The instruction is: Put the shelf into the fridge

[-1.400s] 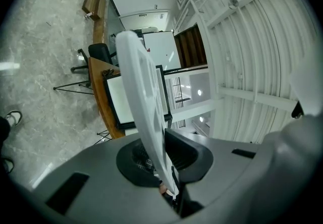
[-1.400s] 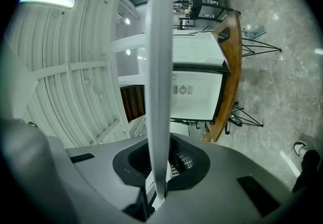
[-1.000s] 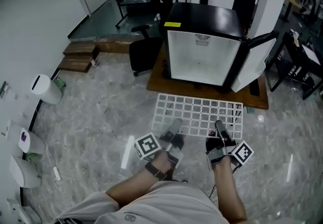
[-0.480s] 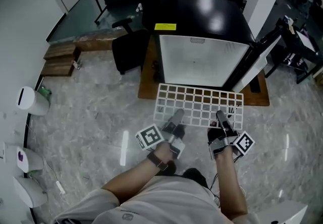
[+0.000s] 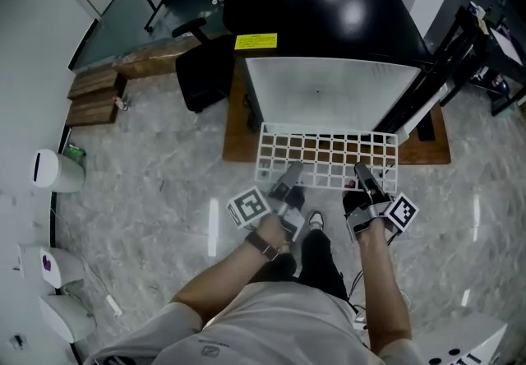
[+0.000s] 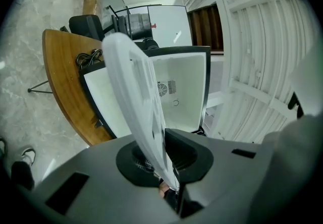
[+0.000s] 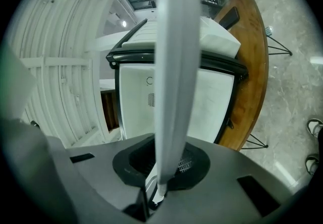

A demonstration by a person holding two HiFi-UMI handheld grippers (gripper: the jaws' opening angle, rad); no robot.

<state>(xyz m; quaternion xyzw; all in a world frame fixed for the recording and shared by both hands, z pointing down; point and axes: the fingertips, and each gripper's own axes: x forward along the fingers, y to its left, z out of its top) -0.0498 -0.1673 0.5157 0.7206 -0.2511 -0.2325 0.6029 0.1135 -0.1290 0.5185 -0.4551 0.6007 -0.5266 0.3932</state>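
Head view: we hold the white wire shelf (image 5: 327, 159) roughly flat in the air, just in front of the open fridge (image 5: 329, 92). The shelf's far edge sits at the fridge's lower front edge; we can't tell if they touch. The shelf hangs over the front edge of the wooden board (image 5: 233, 137) that carries the fridge. The left gripper (image 5: 290, 174) grips the shelf's near edge left of middle, and the right gripper (image 5: 362, 174) grips the same edge closer to the right corner. The fridge door (image 5: 419, 96) stands swung out at the fridge's right side. A black office chair (image 5: 201, 71) stands off the board's left edge on the marble floor (image 5: 140, 191). Left gripper view: fingers pinched tight on the shelf rim, nothing else between them. The grid rises out of the jaws leaning left, with the white fridge interior behind it. Right gripper view: fingers likewise clamped on the rim. We see the shelf edge-on as an upright white strip, with the fridge cavity behind it and the board at the right
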